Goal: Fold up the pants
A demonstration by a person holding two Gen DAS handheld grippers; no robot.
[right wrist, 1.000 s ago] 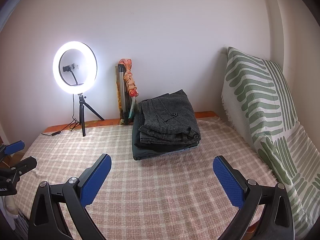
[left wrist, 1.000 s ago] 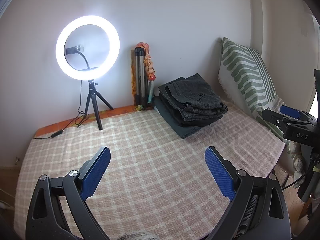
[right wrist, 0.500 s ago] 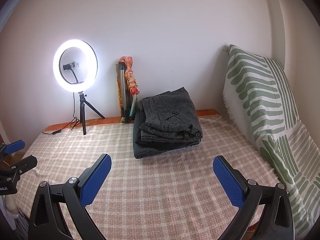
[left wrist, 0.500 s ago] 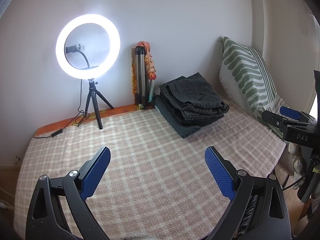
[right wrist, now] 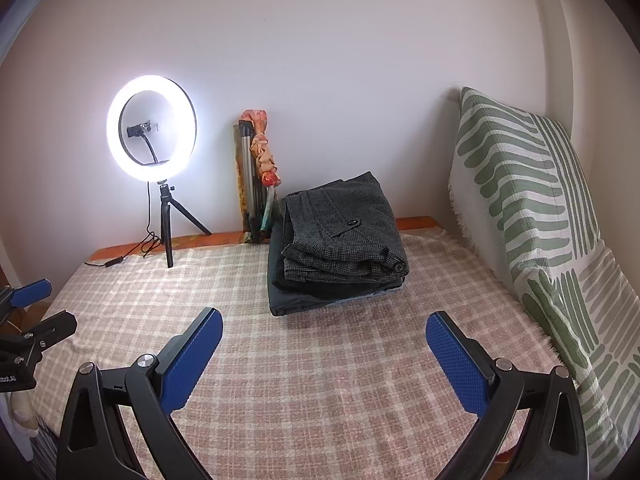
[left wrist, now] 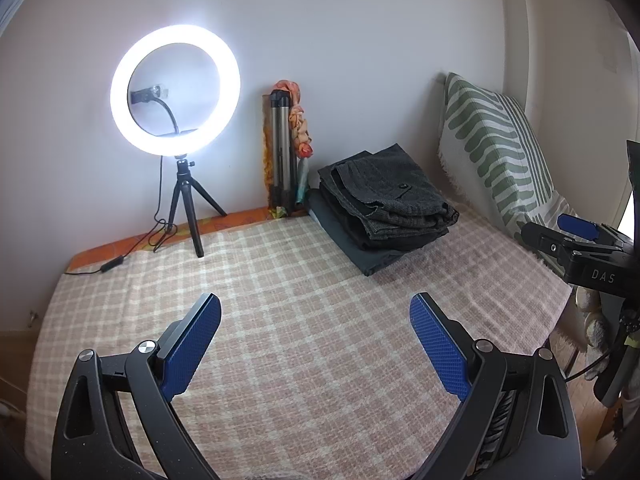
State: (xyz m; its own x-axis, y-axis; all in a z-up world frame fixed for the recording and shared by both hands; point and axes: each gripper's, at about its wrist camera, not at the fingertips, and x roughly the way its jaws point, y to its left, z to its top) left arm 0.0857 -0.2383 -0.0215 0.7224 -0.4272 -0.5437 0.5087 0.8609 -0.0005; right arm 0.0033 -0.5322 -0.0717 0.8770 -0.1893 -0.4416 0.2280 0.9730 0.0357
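Observation:
A stack of folded dark grey pants (left wrist: 386, 210) lies at the back of the bed, near the wall; it also shows in the right wrist view (right wrist: 340, 244). My left gripper (left wrist: 316, 312) is open and empty, held above the checked bedspread (left wrist: 280, 320), well short of the stack. My right gripper (right wrist: 324, 328) is open and empty, just in front of the stack and apart from it. The right gripper also shows at the right edge of the left wrist view (left wrist: 576, 240). The left gripper shows at the left edge of the right wrist view (right wrist: 28, 312).
A lit ring light on a small tripod (left wrist: 176, 92) stands at the back left with its cable on the bed. A folded tripod with an orange cloth (left wrist: 286, 152) leans on the wall. A green-striped pillow (right wrist: 520, 208) stands along the right side.
Both grippers have drifted slightly; the view shifts a little. Both stay open and empty. The stack has not moved.

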